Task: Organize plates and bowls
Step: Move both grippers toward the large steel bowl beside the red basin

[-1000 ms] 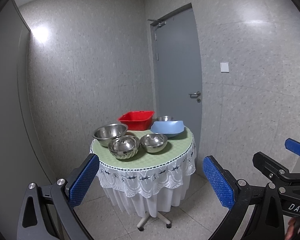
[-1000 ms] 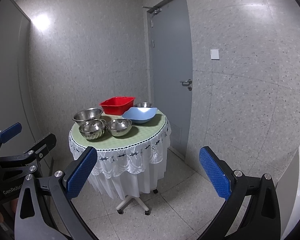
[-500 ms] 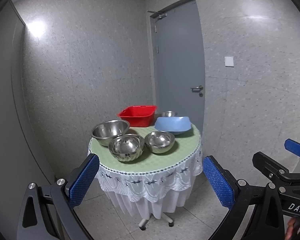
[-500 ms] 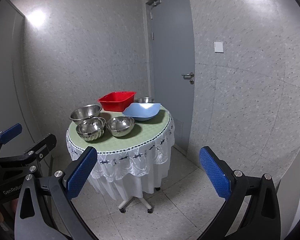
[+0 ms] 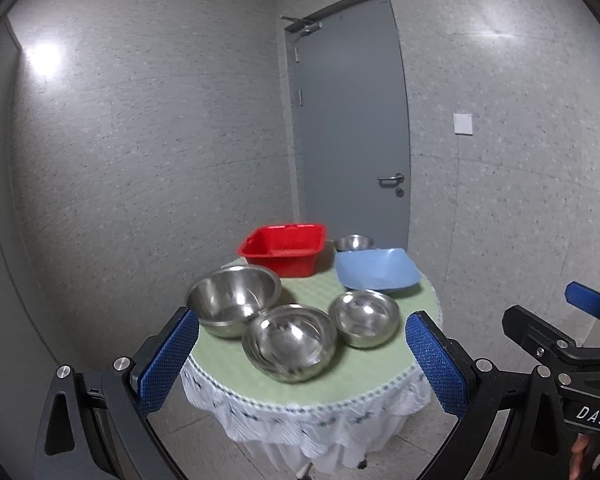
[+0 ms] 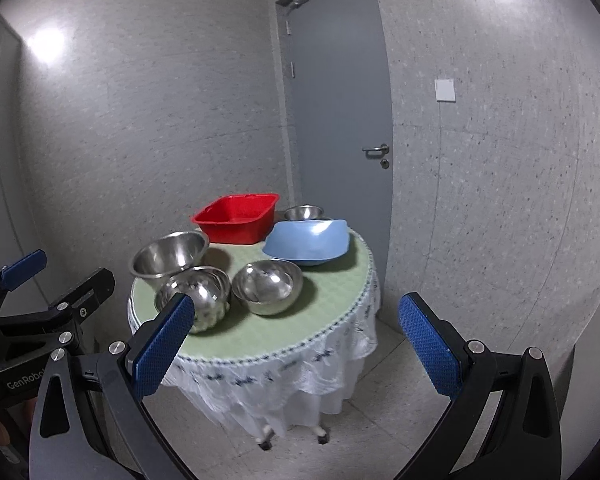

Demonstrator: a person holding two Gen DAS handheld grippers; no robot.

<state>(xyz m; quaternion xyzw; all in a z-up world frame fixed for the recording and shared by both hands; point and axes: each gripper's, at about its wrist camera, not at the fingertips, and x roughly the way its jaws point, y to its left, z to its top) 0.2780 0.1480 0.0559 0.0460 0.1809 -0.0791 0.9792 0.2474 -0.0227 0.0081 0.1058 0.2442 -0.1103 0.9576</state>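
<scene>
Both claws are spread wide and hold nothing: the left claw (image 5: 302, 360) and the right claw (image 6: 296, 342) hang short of the round counter (image 5: 364, 384). Nearest on it sit three steel bowls: ribbed (image 5: 289, 342), small (image 5: 364, 318), large (image 5: 233, 298). Behind them are a blue dish (image 5: 376, 270), a red tub (image 5: 285, 248) and another little steel bowl (image 5: 354, 243).

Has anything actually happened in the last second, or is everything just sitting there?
Only the viewpoint changed: both grippers, left gripper and right gripper, have come closer to the table, which now looks larger. Nothing was grasped or let go; the jaws stay wide open. The steel bowls, red tub and blue dish sit where they were.
</scene>
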